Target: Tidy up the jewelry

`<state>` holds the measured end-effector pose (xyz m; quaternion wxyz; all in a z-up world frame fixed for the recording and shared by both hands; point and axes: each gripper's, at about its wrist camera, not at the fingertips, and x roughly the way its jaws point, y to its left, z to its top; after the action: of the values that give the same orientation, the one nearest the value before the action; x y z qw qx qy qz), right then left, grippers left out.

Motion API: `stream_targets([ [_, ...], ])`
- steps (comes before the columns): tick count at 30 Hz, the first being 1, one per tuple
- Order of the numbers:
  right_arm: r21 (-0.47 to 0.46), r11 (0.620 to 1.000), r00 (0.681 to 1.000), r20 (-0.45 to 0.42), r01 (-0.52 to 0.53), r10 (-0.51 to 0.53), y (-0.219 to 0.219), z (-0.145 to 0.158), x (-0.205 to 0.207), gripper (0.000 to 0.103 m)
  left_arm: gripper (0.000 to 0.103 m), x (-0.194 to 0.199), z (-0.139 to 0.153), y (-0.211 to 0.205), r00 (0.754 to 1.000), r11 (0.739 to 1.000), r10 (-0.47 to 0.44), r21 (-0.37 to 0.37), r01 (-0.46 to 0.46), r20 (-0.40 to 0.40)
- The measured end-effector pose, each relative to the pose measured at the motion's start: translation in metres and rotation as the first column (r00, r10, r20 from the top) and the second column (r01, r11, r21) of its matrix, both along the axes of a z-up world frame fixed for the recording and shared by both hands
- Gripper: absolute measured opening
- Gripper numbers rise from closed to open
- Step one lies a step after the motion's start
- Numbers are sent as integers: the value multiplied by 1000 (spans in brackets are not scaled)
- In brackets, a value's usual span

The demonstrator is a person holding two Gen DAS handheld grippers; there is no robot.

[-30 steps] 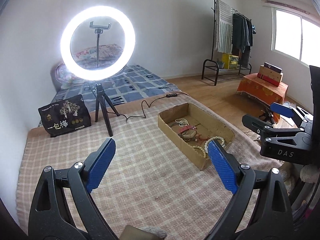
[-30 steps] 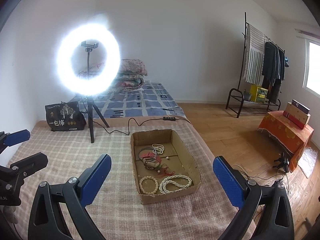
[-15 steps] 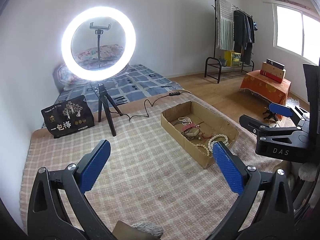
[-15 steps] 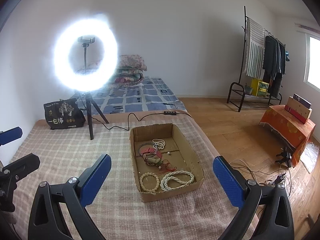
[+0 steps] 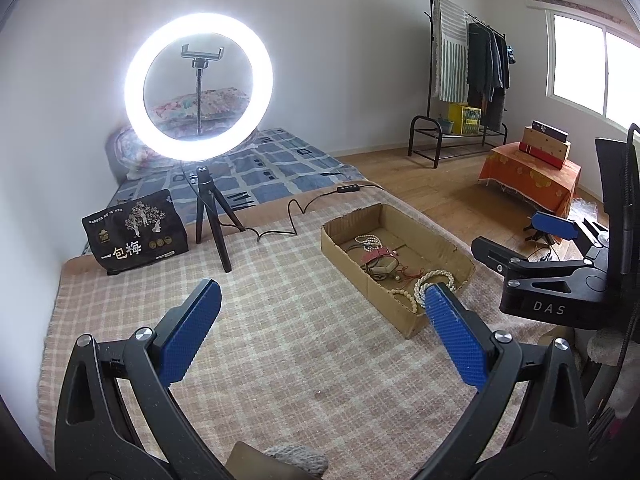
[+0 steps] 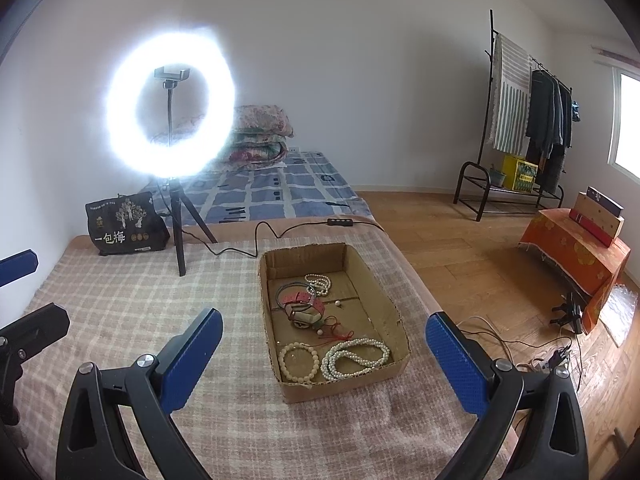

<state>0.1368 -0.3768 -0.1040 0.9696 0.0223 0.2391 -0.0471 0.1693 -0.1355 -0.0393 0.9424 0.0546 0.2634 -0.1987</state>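
The jewelry lay loose in the cardboard box at frame centre, on the checked blanket. Over the last second you eased both views slightly nearer the box. Your right gripper and left gripper hung spread wide, holding nothing.

A pink checked blanket covers the low bed, and directly on it sit an open cardboard box just ahead between the right gripper's fingers, a ring-light tripod farther ahead-left, its black cable, and a black bag far left.
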Motion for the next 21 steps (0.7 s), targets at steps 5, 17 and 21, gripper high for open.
stream_targets([
  [5, -5, 1000, 1000, -6, -2, 2, 1, -2, 1, 103, 103, 0, 0, 0, 1000, 1000, 1, 0, -1, -1],
  [17, -5, 1000, 1000, -7, 4, -4, 0, -2, 1, 103, 103, 0, 0, 0, 1000, 1000, 1, 0, -1, -1],
  [21, -7, 1000, 1000, -7, 6, -6, 0, -2, 1, 103, 103, 0, 1, 0, 1000, 1000, 2, 0, -2, -1],
])
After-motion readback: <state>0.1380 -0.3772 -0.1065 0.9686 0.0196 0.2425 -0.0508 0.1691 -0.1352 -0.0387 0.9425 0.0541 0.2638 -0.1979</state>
